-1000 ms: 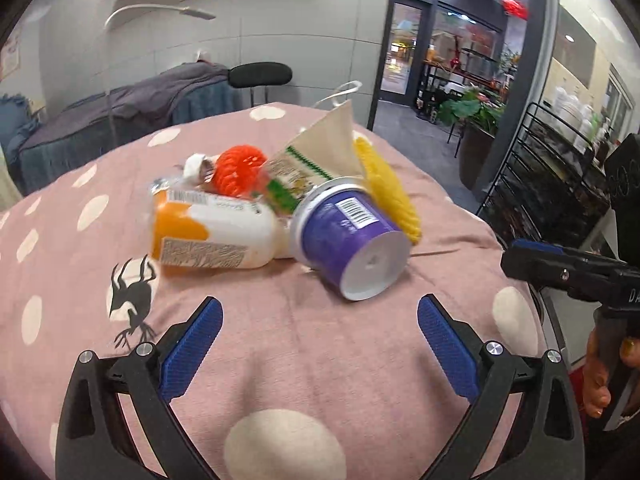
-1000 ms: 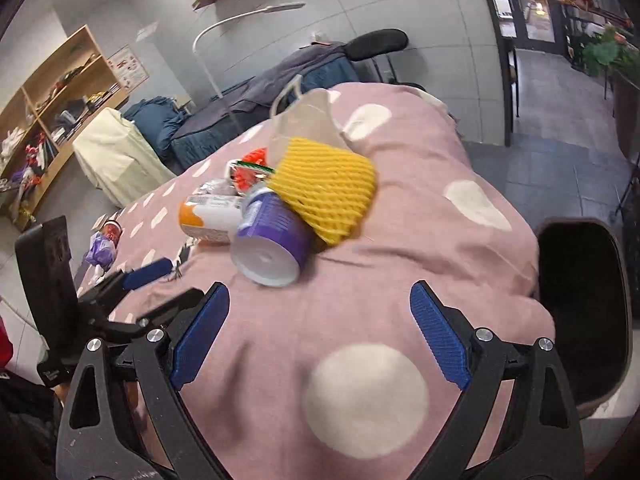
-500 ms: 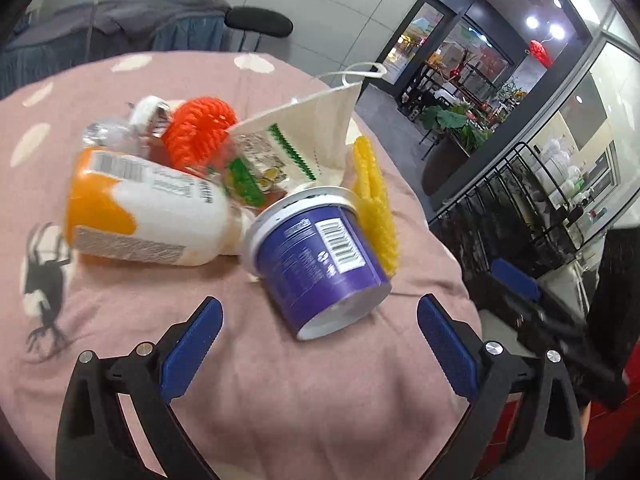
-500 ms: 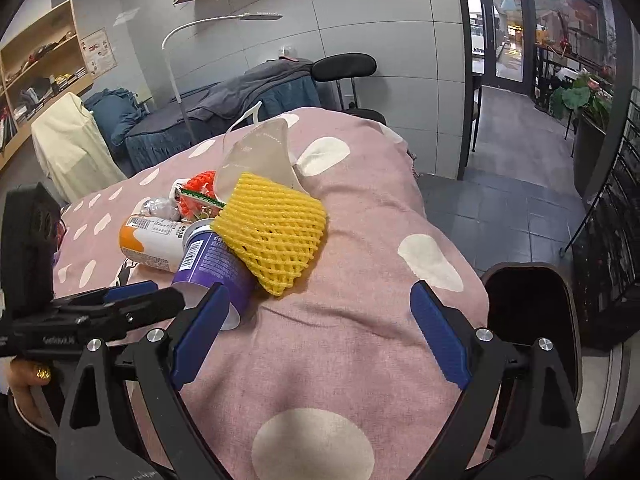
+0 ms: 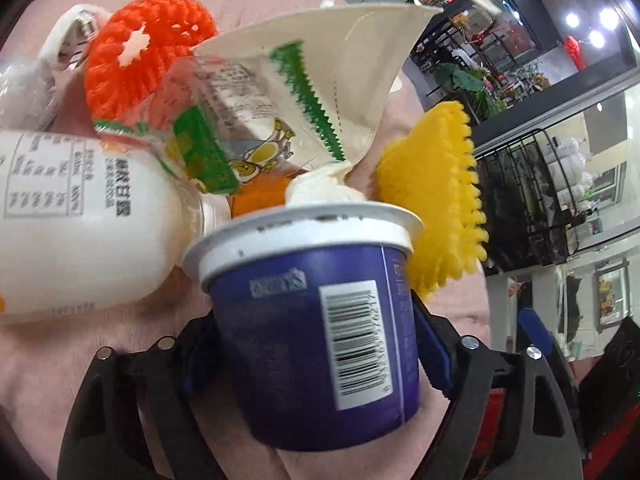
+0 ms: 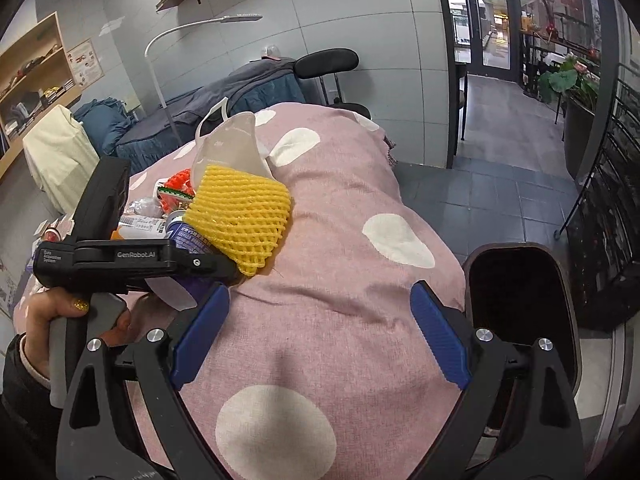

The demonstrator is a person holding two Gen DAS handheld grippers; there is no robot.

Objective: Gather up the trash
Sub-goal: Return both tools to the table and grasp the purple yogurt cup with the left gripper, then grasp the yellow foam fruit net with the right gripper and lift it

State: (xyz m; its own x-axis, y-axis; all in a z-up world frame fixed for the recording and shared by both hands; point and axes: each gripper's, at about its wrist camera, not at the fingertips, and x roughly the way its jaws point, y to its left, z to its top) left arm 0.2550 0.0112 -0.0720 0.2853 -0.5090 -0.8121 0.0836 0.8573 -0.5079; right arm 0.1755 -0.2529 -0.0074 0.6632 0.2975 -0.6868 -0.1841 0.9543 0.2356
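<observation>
A purple yogurt cup (image 5: 316, 312) with a white rim lies on its side between the blue pads of my left gripper (image 5: 312, 352); both pads touch its walls. Behind it lie a white bottle (image 5: 68, 232), a clear green-edged wrapper (image 5: 236, 128), an orange mesh ball (image 5: 140, 52), a white face mask (image 5: 352, 64) and a yellow foam net (image 5: 436, 204). In the right wrist view my right gripper (image 6: 320, 332) is open and empty over the pink spotted tablecloth (image 6: 340, 280), right of the pile; the yellow net (image 6: 240, 216) and mask (image 6: 228, 152) show there.
A black bin (image 6: 520, 300) stands open just past the table's right edge. The left gripper's body (image 6: 120, 260) and the hand holding it are at the left. A chair (image 6: 324, 64), couch and floor lamp stand behind the table.
My left gripper moved forward onto the purple cup and its pads closed against the cup's sides. My right gripper shifted a little; it stays open.
</observation>
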